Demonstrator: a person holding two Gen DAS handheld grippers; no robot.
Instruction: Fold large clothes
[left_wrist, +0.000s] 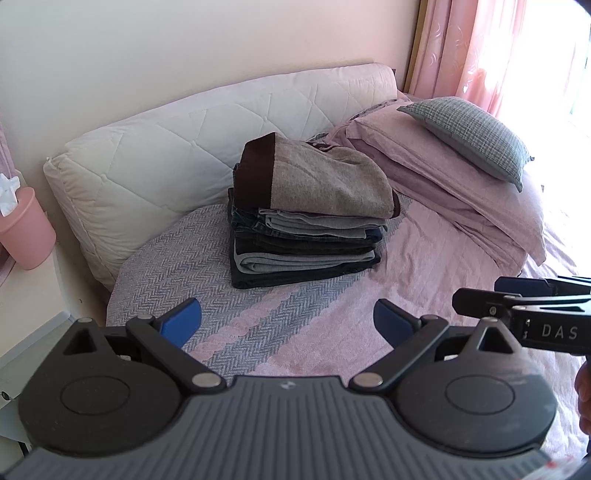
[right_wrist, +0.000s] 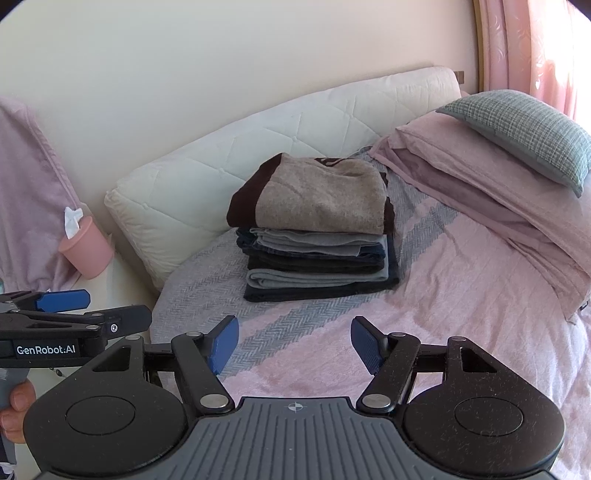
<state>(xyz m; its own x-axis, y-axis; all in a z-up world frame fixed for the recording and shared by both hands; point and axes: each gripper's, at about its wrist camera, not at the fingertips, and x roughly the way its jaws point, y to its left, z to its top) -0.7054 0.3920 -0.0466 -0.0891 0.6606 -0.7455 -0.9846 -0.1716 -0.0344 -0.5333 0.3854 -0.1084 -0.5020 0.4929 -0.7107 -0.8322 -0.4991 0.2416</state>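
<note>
A neat stack of folded clothes (left_wrist: 306, 218), topped by a beige knit with dark brown trim, sits mid-bed on the pink-and-grey woven bedspread (left_wrist: 295, 332), before it the left gripper (left_wrist: 287, 323) and right gripper (right_wrist: 294, 344), both spread wide, empty.

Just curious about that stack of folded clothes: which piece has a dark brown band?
The top one, the tan sweater; its left edge carries the brown band, unlike the grey and dark pieces beneath.
</note>
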